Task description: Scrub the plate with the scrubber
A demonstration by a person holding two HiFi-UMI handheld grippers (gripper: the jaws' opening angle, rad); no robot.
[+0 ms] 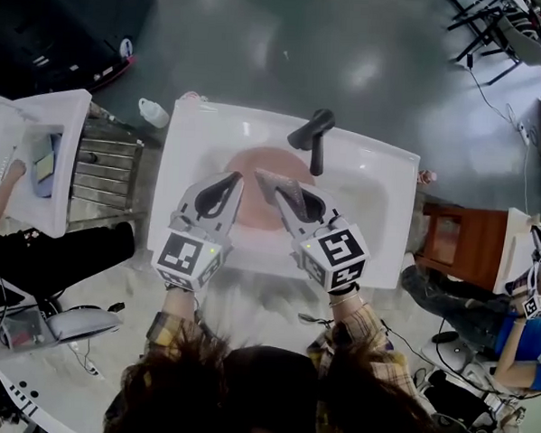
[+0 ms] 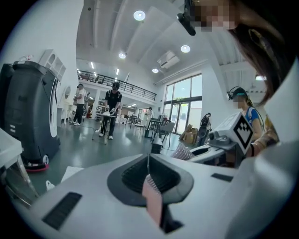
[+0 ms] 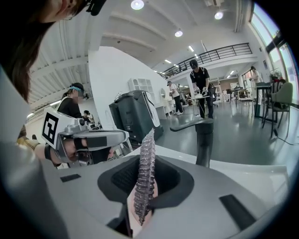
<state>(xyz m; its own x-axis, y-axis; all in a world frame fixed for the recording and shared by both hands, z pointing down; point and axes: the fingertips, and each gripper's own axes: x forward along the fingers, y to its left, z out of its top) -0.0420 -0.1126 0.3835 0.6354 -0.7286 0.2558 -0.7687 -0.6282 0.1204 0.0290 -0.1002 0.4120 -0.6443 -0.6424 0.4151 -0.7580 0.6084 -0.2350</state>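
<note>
- Two hand-held grippers reach side by side over a white sink (image 1: pixel 194 153); their tips are near each other above its basin, and each carries a cube with square markers at its rear.
- The left hand-held gripper (image 1: pixel 229 184) has its jaws pressed together on a thin pink strip (image 2: pixel 153 200) with a ribbed upper edge; what that strip belongs to I cannot tell; the tip hangs over the left part of the plate.
- The right hand-held gripper (image 1: pixel 265 180) is clamped on the scrubber (image 3: pixel 144 175); it stands on edge between the jaws, grey and knobbly above, pale pink below; its top pokes out past the jaw tips.
- The plate (image 1: pixel 266 166), pink and round, lies in the basin under both tips, just in front of the black tap (image 1: pixel 313 136); whether either gripper touches it cannot be told.
- The tap stands at the sink's far rim; in the right gripper view it rises just to the right of the scrubber.
- A white bottle (image 1: pixel 153 113) sits just beyond the sink's far left corner; a wooden stool (image 1: pixel 452 240) stands to the sink's right.
- A seated person (image 1: pixel 60 259) reaches into a second white sink (image 1: pixel 63 123) on the left; a person in blue (image 1: pixel 521 346) on the right also has marked grippers.
- Both gripper views show a wide hall; a black machine (image 2: pixel 28 116) stands near, and a person in dark clothes (image 2: pixel 112 105) stands farther off.
</note>
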